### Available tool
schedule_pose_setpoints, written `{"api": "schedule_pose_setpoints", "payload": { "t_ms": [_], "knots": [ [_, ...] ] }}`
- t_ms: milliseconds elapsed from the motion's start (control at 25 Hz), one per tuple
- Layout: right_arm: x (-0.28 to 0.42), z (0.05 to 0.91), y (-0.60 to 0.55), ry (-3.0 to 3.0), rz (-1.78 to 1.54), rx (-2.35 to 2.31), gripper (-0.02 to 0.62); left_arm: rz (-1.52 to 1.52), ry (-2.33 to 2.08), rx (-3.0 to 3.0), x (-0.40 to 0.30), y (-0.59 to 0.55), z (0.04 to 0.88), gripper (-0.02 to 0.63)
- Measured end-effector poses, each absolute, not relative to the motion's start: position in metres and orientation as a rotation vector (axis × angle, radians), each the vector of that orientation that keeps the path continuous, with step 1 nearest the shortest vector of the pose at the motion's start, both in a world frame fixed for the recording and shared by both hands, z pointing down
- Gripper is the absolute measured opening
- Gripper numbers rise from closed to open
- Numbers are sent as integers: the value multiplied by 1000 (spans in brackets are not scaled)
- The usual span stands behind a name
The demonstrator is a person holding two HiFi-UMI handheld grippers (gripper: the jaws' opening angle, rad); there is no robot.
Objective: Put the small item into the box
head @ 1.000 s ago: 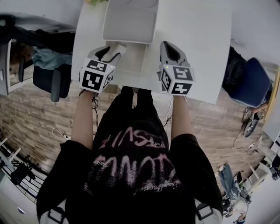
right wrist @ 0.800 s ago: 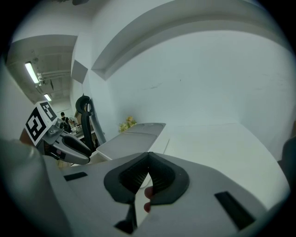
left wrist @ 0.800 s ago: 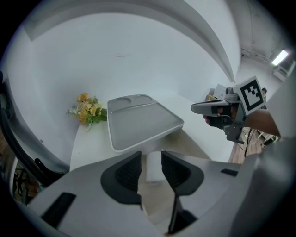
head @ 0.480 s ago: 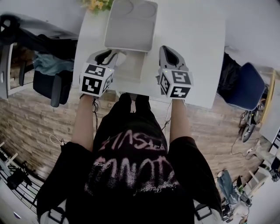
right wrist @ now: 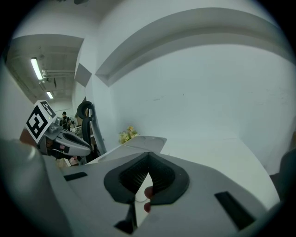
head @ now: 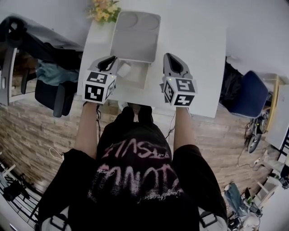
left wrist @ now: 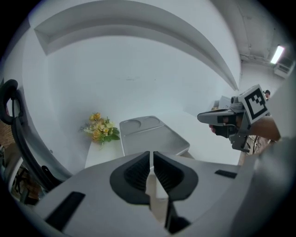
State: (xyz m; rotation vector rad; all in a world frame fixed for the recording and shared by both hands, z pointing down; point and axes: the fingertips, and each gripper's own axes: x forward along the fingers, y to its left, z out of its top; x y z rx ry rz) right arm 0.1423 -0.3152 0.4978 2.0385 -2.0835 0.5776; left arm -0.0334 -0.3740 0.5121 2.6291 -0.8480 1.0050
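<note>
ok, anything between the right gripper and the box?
Nothing. The head view shows only a bare strip of white table between the right gripper and the box, which has its lid raised.

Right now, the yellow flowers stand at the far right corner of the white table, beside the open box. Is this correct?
Not quite: the yellow flowers stand at the far left corner of the white table, beside the open box. The head view shows it.
</note>
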Motion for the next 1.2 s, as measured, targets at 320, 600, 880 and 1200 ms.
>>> {"api": "schedule_pose_setpoints", "payload": {
  "t_ms": [320,600,880,1200],
  "knots": [
    [148,469,-319,-2093,516,2086,11,904,-927,2669,-34,-387,481,8],
    [151,445,-323,-2104,453,2113,11,814,-991,2731,-31,-397,453,3],
    [154,422,-329,-2115,393,2133,11,709,-1042,2770,-31,-411,423,3],
    [164,396,-335,-2116,317,2167,11,595,-1090,2834,-25,-426,384,3]
  ]
}}
